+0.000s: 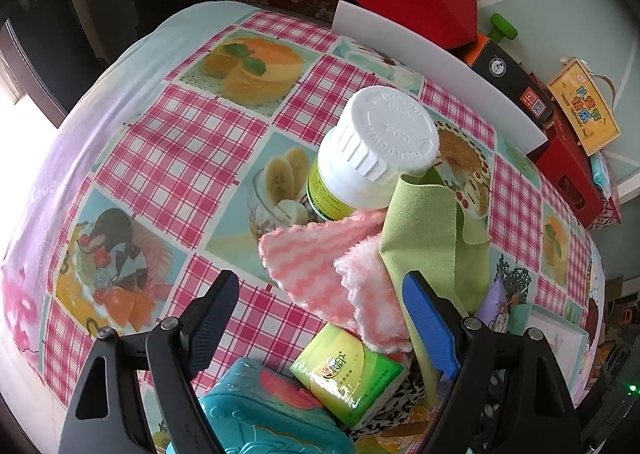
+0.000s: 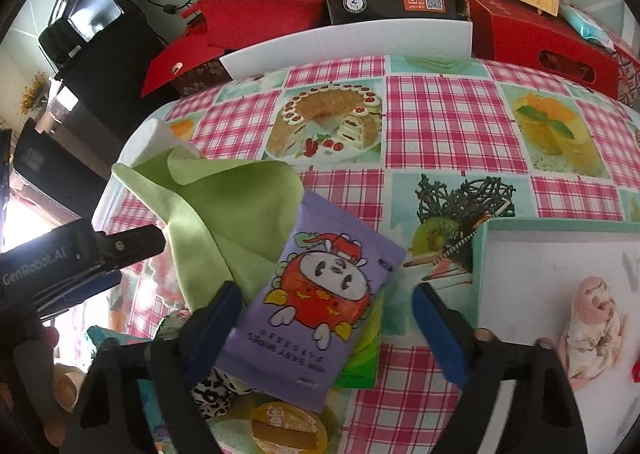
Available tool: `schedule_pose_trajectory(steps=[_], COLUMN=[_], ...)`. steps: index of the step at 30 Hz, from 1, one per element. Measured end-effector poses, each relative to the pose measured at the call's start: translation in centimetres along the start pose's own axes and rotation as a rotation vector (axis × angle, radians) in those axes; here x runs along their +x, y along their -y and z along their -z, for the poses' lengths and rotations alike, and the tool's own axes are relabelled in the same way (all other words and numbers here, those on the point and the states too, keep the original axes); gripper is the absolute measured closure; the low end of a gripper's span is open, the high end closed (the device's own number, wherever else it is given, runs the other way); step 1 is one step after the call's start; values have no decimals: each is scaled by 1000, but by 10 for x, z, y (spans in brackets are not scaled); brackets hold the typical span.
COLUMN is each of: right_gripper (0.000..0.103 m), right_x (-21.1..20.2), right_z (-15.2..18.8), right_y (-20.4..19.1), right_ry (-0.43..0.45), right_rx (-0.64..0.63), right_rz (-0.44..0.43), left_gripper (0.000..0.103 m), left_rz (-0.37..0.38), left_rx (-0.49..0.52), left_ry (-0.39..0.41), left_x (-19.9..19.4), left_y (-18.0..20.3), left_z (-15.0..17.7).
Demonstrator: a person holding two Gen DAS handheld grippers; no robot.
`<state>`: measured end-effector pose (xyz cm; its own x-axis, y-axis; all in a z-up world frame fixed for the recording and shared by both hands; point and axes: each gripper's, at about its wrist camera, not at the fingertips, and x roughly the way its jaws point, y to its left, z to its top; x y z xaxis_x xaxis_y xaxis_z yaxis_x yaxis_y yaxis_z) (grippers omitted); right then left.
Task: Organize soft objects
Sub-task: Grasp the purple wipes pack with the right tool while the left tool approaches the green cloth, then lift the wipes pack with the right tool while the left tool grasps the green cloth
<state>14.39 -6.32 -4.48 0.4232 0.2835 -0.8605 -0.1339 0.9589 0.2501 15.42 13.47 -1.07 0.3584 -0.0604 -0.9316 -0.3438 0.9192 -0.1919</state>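
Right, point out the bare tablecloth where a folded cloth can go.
Free: the checked tablecloth left of the white-capped bottle, and the stretch behind the purple wipes pack toward the white board. Crowded: the near pile around the green cloth.

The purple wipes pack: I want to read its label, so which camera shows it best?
The right wrist view: the purple wipes pack lies whole between the open right gripper fingers, cartoon face up. The left wrist view shows only a purple corner behind the green cloth.
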Motion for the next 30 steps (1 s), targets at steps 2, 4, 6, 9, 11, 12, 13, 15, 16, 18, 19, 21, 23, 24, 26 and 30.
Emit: schedule_pose_trajectory(steps=[2,4,6,9,11,12,13,15,16,18,19,21,23,24,26,30], right_gripper=[33,40,40,46,47,48,49,50,52,52,52,52,52,52,52,52], right_x=[1,0,-1,-2,-3,-3,-3,-4,-4,-5,-5,-5,-7,-8,-11,-18], right_z=[1,1,1,1,2,2,2,2,2,2,3,3,3,3,2,1], right_y=[0,1,3,9,12,13,15,17,17,19,20,22,24,25,25,26], right_ry=[-1,2,4,4,2,-1,-3,-2,-1,0,-1,0,4,7,14,29], right_rx=[-5,-8,-5,16,25,29,33,38,38,41,47,51,56,58,60,57], right_rz=[6,4,2,-2,0,-2,-6,-11,-11,-16,-22,-26,-23,-23,-25,-28], left_gripper=[19,19,19,19,19,19,19,19,19,19,19,19,19,19,19,19], left_rz=[0,1,0,-4,-5,-6,-6,-7,-8,-9,-9,-8,-7,-6,-4,11], left_rx=[0,0,-1,-3,-2,-2,-2,-1,-1,0,0,0,-2,-4,-7,-10], left_ry=[2,2,1,1,2,2,2,1,1,2,2,4,7,10,15,27], left_x=[0,0,0,0,-1,-1,-1,0,0,-1,-1,-1,-1,-2,-4,-6], left_y=[0,-1,-1,-1,-1,-1,-1,-1,-1,-1,0,-1,-1,-1,-2,-2], left_z=[0,0,0,1,1,1,1,1,1,1,1,1,1,1,1,0])
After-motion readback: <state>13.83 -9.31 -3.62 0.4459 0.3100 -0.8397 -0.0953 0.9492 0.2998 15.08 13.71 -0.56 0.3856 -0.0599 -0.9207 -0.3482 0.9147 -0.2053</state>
